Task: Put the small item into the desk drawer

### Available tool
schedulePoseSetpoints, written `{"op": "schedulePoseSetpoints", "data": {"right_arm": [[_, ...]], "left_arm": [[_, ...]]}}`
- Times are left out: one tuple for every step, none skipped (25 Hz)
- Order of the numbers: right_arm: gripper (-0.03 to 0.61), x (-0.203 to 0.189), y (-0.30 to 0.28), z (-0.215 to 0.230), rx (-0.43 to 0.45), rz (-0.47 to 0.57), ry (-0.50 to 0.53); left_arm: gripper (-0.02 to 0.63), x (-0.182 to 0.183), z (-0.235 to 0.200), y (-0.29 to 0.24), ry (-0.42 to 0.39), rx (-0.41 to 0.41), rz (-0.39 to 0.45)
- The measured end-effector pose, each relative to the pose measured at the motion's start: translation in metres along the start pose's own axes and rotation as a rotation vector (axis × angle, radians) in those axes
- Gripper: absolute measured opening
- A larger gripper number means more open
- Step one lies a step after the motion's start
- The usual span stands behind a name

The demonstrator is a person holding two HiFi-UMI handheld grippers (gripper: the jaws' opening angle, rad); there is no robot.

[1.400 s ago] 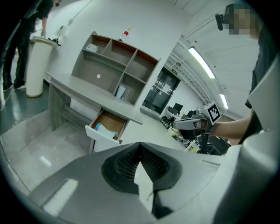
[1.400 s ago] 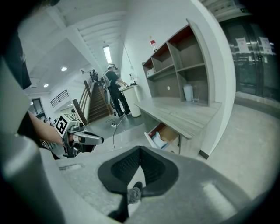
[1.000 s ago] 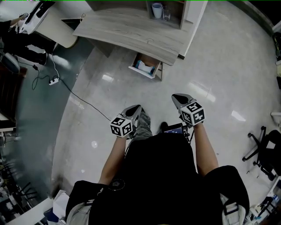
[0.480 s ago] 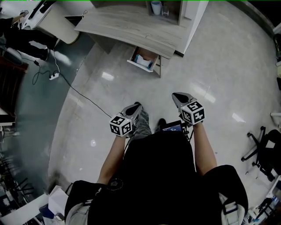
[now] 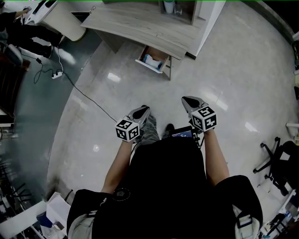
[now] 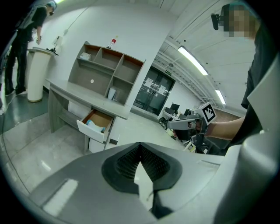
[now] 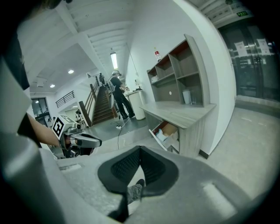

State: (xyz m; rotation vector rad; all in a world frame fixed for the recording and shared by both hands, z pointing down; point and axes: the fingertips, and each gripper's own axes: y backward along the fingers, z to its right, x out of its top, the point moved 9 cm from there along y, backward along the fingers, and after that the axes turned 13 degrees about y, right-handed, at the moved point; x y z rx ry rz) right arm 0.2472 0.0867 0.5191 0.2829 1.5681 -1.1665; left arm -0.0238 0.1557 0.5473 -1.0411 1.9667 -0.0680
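Note:
The desk drawer (image 5: 153, 62) stands pulled open under the grey wooden desk (image 5: 135, 28), some way ahead of me. A light blue and white item (image 5: 150, 59) lies inside it. The drawer (image 6: 97, 124) and the item (image 6: 91, 125) also show in the left gripper view, and the drawer (image 7: 167, 131) again in the right gripper view. My left gripper (image 5: 144, 108) and right gripper (image 5: 186, 99) hang side by side over the floor, well short of the drawer. Both are shut, the left gripper (image 6: 140, 145) and the right gripper (image 7: 140, 148) showing nothing between their pads.
A shelf unit with a cup (image 5: 168, 7) stands on the desk. A cable and power strip (image 5: 57, 74) lie on the floor at the left. An office chair base (image 5: 273, 161) is at the right. A person (image 7: 118, 94) stands by a white pedestal beyond the desk.
The desk and drawer sit slightly higher in the head view and both grippers slightly lower, a little farther from the desk. Both grippers stay shut.

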Motion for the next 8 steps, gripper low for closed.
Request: {"op": "schedulePoseSetpoints", "data": {"right_arm": [[0.002,0.0006,-0.0005,0.0003,0.002,0.001,0.002],[0.002,0.0014,-0.0011,0.0006,0.005,0.002,0.005],[0.002,0.0023,-0.0018,0.001,0.007,0.004,0.008],[0.002,0.0031,-0.0025,0.0016,0.008,0.005,0.01],[0.002,0.0038,-0.0034,0.0025,0.008,0.006,0.012],[0.002,0.0046,-0.0042,0.0036,0.009,0.007,0.014],[0.002,0.0054,-0.005,0.0049,0.009,0.008,0.016],[0.002,0.0063,-0.0059,0.0062,0.01,0.009,0.018]], "left_arm": [[0.0,0.0005,0.0007,-0.0006,-0.002,0.001,-0.001],[0.001,0.0012,0.0012,-0.0011,-0.005,0.002,-0.002],[0.0,0.002,0.0013,-0.0014,-0.008,0.003,-0.003],[0.001,0.0028,0.0012,-0.0016,-0.01,0.005,-0.004],[0.002,0.0037,0.0007,-0.0018,-0.012,0.007,-0.005],[0.001,0.0046,0.0,-0.0022,-0.013,0.008,-0.005],[0.001,0.0056,-0.0006,-0.0027,-0.015,0.01,-0.005],[0.002,0.0067,-0.0013,-0.0032,-0.016,0.012,-0.005]]}}
